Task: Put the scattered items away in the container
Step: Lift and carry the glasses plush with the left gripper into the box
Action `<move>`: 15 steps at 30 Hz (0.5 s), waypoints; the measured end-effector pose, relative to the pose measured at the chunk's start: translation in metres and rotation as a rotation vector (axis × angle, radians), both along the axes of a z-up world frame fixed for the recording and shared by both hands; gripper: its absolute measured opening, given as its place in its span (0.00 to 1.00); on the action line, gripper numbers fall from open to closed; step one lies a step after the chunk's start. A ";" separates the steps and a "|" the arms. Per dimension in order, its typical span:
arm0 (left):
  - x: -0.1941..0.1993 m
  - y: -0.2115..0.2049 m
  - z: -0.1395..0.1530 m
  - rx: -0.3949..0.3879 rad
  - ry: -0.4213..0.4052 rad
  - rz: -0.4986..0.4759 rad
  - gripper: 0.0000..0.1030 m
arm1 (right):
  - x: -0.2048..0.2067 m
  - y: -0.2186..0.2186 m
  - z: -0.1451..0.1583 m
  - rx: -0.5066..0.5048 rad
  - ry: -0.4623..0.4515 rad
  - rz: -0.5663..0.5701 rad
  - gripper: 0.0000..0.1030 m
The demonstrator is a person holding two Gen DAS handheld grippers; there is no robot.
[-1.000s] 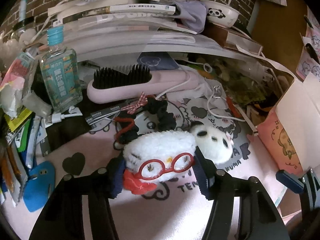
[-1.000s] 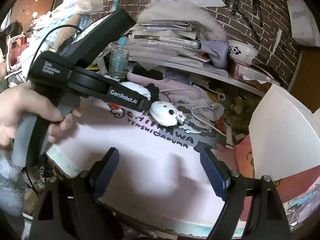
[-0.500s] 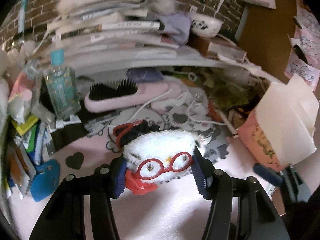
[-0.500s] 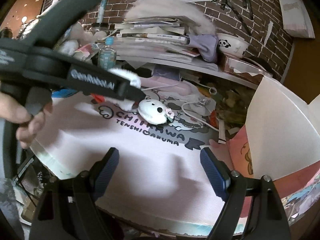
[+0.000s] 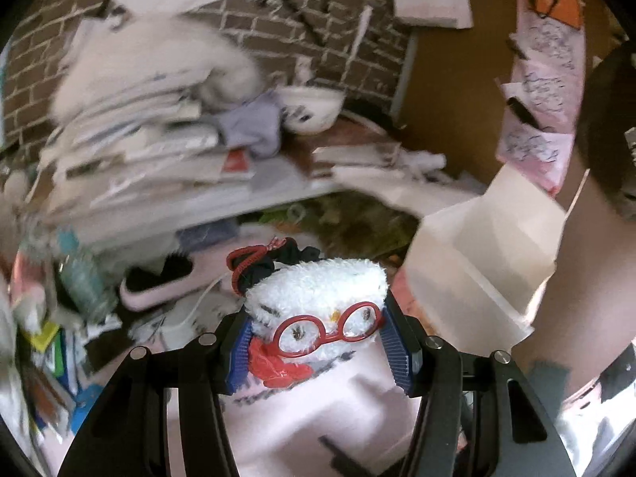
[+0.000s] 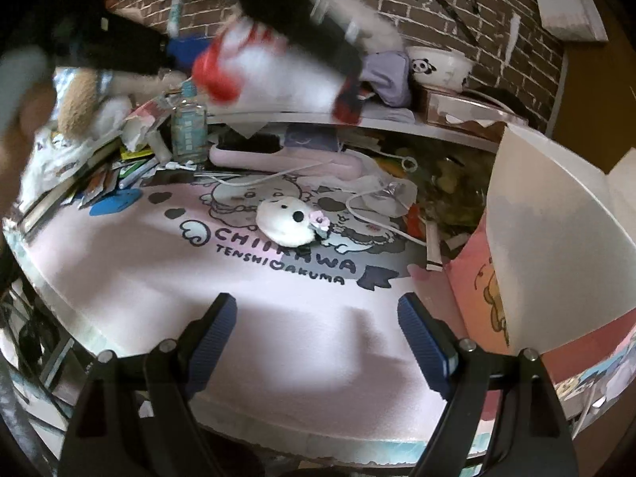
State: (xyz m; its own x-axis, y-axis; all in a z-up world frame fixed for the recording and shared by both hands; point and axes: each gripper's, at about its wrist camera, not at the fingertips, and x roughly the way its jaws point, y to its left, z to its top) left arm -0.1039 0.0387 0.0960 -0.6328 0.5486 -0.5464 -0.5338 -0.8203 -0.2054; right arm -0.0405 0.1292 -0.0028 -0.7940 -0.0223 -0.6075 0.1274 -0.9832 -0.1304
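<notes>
While your left gripper (image 5: 316, 351) pinches the white plush w/ red glasses (image 5: 318, 298) between its blue pads, the toy sits lifted clear of the pink counter (image 6: 278, 338), w/ a red coil tie and black scrunchie (image 5: 274, 264) caught behind it at 12 o'clock. Left wrist view is motion-blurred. At 2 o'clock from the plush stands the white-lined paper bag (image 5: 485, 254), its mouth open; that looks like the container. Your right gripper (image 6: 316, 344) is spread wide, holding nothing, hovering over the counter's near edge. From the right wrist view, a 2nd white plush w/ a small flower (image 6: 288, 220) lies on the counter at 12 o'clock, and the bag (image 6: 548, 246) stands at 3 o'clock.

Step in hand, by my read: carrying plush no. 1 to the bag. Next move needs the toy over the bag's mouth before you let go; the scrunchie may fall out separately.
</notes>
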 end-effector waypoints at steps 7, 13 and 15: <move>0.002 0.044 0.037 -0.037 0.017 -0.138 0.50 | -0.003 0.006 0.002 -0.083 -0.002 -0.057 0.79; 0.010 0.080 0.053 -0.088 0.016 -0.227 0.50 | -0.009 0.022 0.002 -0.146 -0.013 -0.114 0.80; 0.011 0.090 0.057 -0.094 0.006 -0.250 0.50 | -0.011 0.027 0.001 -0.158 -0.016 -0.124 0.80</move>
State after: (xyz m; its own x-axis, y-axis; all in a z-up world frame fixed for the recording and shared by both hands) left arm -0.0926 0.1285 0.1528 -0.4869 0.6353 -0.5995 -0.7234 -0.6780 -0.1309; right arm -0.0515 0.1564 -0.0017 -0.7871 -0.0205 -0.6165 0.0045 -0.9996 0.0275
